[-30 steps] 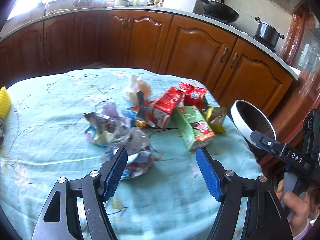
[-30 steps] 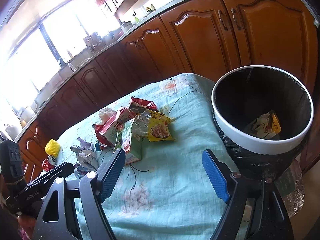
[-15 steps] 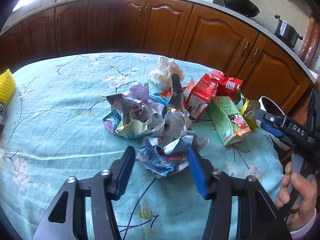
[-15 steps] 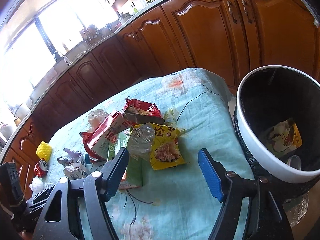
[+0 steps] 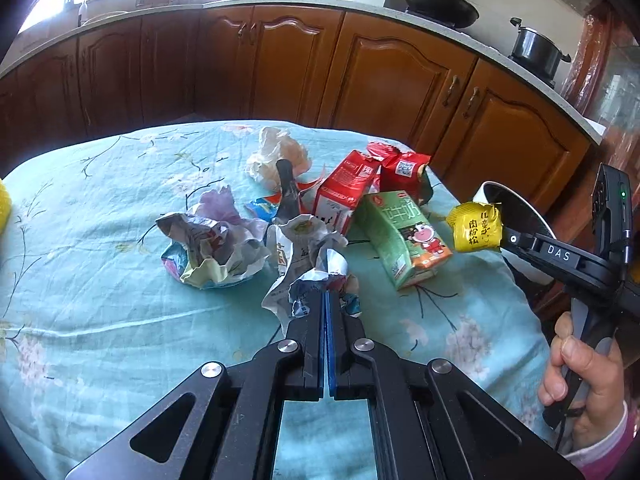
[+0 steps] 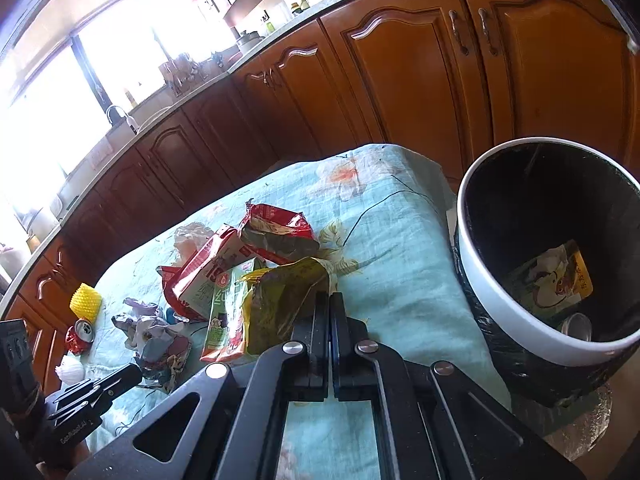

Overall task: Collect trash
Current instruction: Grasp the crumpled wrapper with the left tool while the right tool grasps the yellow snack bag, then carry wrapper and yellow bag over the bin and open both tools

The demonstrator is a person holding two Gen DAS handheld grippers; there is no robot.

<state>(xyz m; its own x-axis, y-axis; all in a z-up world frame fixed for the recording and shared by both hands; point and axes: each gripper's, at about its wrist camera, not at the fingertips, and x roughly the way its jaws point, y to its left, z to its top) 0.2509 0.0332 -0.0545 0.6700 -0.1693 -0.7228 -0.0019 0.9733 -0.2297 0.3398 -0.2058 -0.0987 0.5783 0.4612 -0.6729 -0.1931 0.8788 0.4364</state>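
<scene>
Both grippers have just closed on trash from the table (image 5: 100,312): the left gripper (image 5: 326,300) pinches a crumpled wrapper (image 5: 308,264), the right gripper (image 6: 329,300) pinches a yellow packet (image 6: 280,300). I think the grasp step is done; next each piece must be lifted and carried over the bin (image 6: 500,304), just beside the table, then released.

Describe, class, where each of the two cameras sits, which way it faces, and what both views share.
Left wrist: on the left gripper, facing down its shut fingers, which pinch a crumpled silver wrapper, toward the wooden cabinets; the person's right hand shows.
Right wrist: on the right gripper, shut on a yellow snack packet, facing the white-rimmed black bin.
Shared: the green milk carton, the teal floral tablecloth.
</scene>
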